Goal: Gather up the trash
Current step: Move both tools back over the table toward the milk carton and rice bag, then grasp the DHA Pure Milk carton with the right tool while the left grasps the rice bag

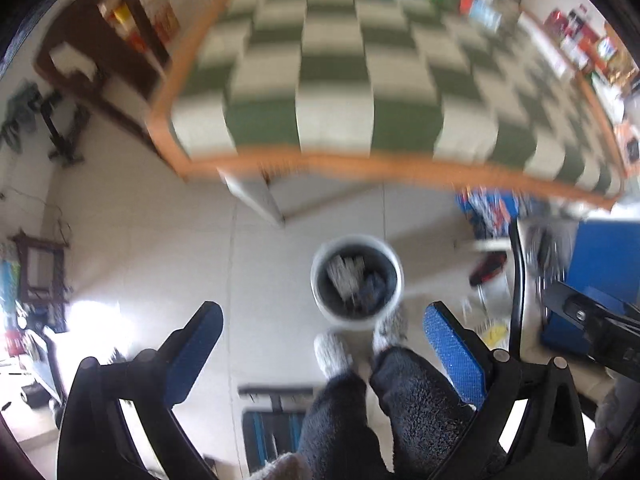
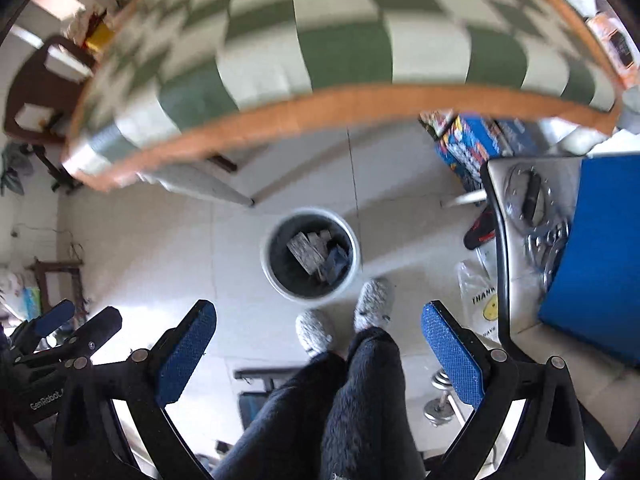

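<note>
A white round trash bin (image 1: 357, 280) stands on the tiled floor below me, with crumpled grey and dark trash inside; it also shows in the right wrist view (image 2: 311, 256). My left gripper (image 1: 322, 332) is open and empty, high above the floor, with the bin between and ahead of its blue fingers (image 1: 454, 350). My right gripper (image 2: 318, 330) is open and empty, also above the bin. The right gripper shows at the right edge of the left wrist view (image 1: 592, 326), and the left gripper at the left edge of the right wrist view (image 2: 60, 332).
A table with a green and white checkered cloth (image 1: 332, 64) and an orange edge (image 2: 360, 106) fills the far half. The person's legs and grey slippers (image 2: 374, 304) stand by the bin. A blue chair (image 2: 600, 248), a plastic bag (image 2: 482, 300) and dumbbells (image 2: 440, 398) lie to the right.
</note>
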Available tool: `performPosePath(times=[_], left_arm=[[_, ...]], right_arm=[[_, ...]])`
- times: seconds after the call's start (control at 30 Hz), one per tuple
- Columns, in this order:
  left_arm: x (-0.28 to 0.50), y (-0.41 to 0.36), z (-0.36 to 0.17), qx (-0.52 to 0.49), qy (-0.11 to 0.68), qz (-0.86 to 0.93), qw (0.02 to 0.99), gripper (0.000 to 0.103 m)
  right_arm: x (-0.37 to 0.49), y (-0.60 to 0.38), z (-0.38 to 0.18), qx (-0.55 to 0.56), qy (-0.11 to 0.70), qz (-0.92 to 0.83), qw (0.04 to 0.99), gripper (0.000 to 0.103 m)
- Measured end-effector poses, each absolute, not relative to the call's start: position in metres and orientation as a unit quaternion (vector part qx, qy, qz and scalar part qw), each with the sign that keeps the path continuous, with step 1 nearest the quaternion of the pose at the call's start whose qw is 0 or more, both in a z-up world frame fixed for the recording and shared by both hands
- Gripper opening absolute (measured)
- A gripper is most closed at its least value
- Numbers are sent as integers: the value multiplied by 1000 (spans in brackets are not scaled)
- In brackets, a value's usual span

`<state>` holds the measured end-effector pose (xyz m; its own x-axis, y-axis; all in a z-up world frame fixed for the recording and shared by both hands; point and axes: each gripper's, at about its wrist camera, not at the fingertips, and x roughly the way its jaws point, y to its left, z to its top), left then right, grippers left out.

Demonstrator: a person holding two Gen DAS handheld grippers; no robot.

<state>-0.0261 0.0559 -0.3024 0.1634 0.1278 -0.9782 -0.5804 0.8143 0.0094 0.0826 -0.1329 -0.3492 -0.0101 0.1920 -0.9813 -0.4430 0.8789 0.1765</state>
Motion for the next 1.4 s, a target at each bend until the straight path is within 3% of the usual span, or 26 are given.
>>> performPosePath(times=[0.23,0.47,0.83,1.0,1.1,1.13,1.17,1.2,1.23,1.27,1.37,1.4], left_arm=[[63,91,-245,-152,553,277,771,103],[184,128,-238,-183,554,283,762,103],[368,230,-307,-380,569,284,672,102],[418,255,-351,-444,563,271,642,102],[431,264,-375,-478,565,264,619,79],[433,264,-377,-483,565,261,616,76],[435,264,-371,-476,551,261,634,54],[437,264,-367,-469,551,252,643,44],[438,262,-362,-452,558,256,647,38],[438,261,-357,-434,562,259,655,30],[427,260,-344,-405,564,257,672,15],[423,259,-339,-397,565,256,676,15]], right_arm=[[158,-120,-254,-39,634,238,734,103],[286,-96,-219,-35,612,229,756,103],[529,2,-296,-103,638,243,723,103],[581,53,-344,-149,643,269,701,103],[596,78,-371,-173,648,286,685,103],[599,84,-378,-180,649,291,679,103],[601,90,-385,-187,650,297,674,103],[601,94,-390,-192,651,299,671,103],[600,95,-393,-193,652,301,669,97],[600,96,-396,-193,651,302,669,83],[597,96,-396,-197,641,298,679,76],[593,94,-396,-194,641,298,680,75]])
